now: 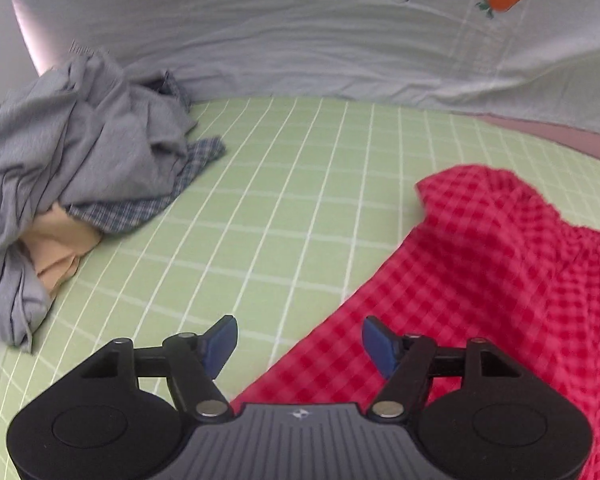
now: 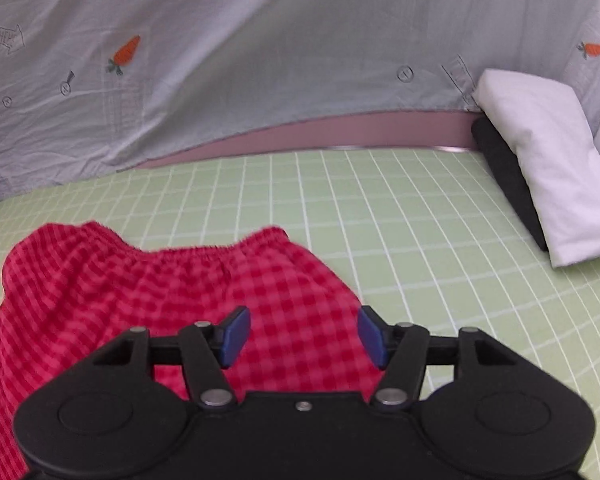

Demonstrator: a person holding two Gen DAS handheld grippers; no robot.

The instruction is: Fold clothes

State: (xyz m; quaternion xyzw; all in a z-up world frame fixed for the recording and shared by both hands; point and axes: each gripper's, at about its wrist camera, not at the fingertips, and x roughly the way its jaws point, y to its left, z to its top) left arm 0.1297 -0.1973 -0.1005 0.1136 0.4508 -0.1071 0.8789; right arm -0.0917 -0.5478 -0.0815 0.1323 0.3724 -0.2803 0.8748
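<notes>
Across the green grid-lined bed sheet [image 1: 284, 208], a pale carrot-print cloth [image 2: 260, 60] hung behind. Red checked shorts [image 2: 148, 292] lay spread on the sheet under both grippers; the left gripper [image 1: 299, 346] and right gripper [image 2: 304, 336] stood apart, holding nothing. Crumpled grey clothes [image 1: 72, 148] sat left, a white pillow [image 2: 548, 160] right.

Your left gripper [image 1: 299, 346] points toward 12 o'clock, jaws spread wide and holding nothing; your right gripper [image 2: 304, 336] matches it, equally empty.
</notes>
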